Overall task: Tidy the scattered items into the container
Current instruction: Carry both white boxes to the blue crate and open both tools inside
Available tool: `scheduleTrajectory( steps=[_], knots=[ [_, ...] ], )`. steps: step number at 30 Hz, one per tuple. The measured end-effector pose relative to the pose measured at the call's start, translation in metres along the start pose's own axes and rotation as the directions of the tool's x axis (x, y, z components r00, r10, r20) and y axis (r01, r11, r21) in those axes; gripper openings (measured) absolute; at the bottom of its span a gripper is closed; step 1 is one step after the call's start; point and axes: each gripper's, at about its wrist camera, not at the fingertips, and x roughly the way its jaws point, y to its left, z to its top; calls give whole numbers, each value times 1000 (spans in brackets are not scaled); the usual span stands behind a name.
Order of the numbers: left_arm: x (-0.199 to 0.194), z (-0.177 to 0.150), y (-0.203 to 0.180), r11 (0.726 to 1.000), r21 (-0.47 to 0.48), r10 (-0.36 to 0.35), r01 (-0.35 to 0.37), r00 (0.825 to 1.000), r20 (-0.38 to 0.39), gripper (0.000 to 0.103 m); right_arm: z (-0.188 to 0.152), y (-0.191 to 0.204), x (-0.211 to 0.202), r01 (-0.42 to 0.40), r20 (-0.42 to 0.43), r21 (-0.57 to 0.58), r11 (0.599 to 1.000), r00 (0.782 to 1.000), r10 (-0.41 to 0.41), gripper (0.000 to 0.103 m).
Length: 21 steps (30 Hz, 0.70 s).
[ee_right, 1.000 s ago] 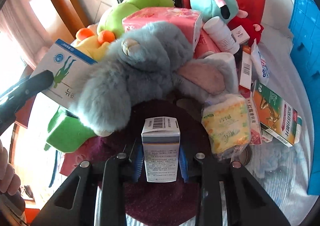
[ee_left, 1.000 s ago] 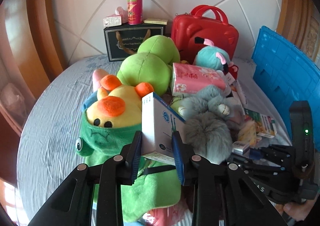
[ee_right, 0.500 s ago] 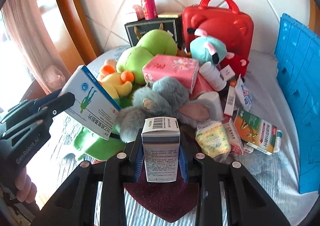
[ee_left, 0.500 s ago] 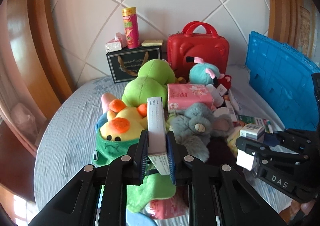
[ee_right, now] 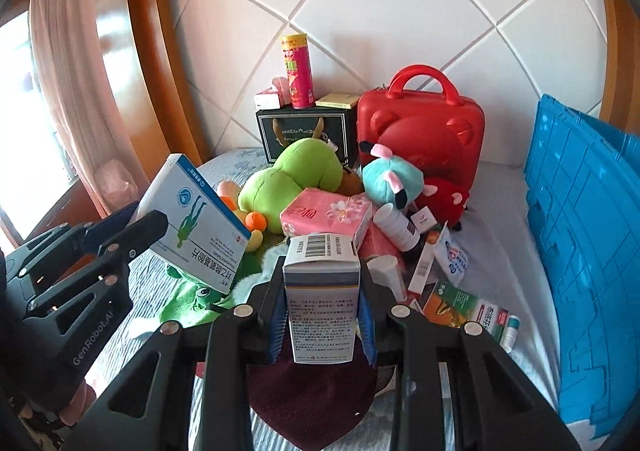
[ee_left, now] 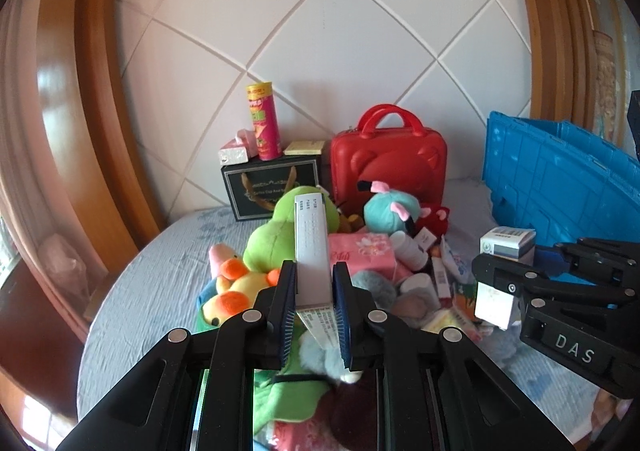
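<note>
My left gripper [ee_left: 314,305] is shut on a flat white and blue medicine box [ee_left: 312,251], held on edge above the pile; the box also shows in the right wrist view [ee_right: 196,223]. My right gripper [ee_right: 322,319] is shut on a small white and grey medicine box [ee_right: 322,291], which also shows in the left wrist view [ee_left: 506,247]. The blue crate [ee_right: 592,251] stands at the right. Scattered items lie below: a green plush [ee_right: 300,175], a pink tissue pack [ee_right: 324,211], a teal plush [ee_right: 390,179] and a white bottle [ee_right: 396,225].
A red bear case [ee_right: 420,131], a black gift box [ee_right: 306,131] and a pink chip can [ee_right: 298,71] stand at the back by the padded wall. An orange-green box [ee_right: 460,303] and a dark red cloth [ee_right: 312,391] lie on the grey bedsheet [ee_right: 496,211].
Both grippers have risen and pulled back from the pile with their boxes. The left box has turned from tilted face-on to edge-on. The crate now shows closer at the right.
</note>
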Motion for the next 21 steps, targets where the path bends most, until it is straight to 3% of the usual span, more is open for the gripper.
scheduleTrajectory(
  steps=[6, 13, 21],
  knots=[
    [-13, 11, -19, 1000, -9, -1, 1, 999, 44, 18, 7, -17, -20, 24, 47, -13, 1000, 999, -23, 29],
    [-24, 23, -39, 995, 23, -102, 100, 991, 83, 18, 10, -29, -48, 125, 90, 20, 992, 988, -126, 29],
    [-34, 43, -84, 981, 72, -188, 180, 974, 127, 18, 15, -60, -87, 224, 146, 86, 971, 961, -234, 29]
  ],
)
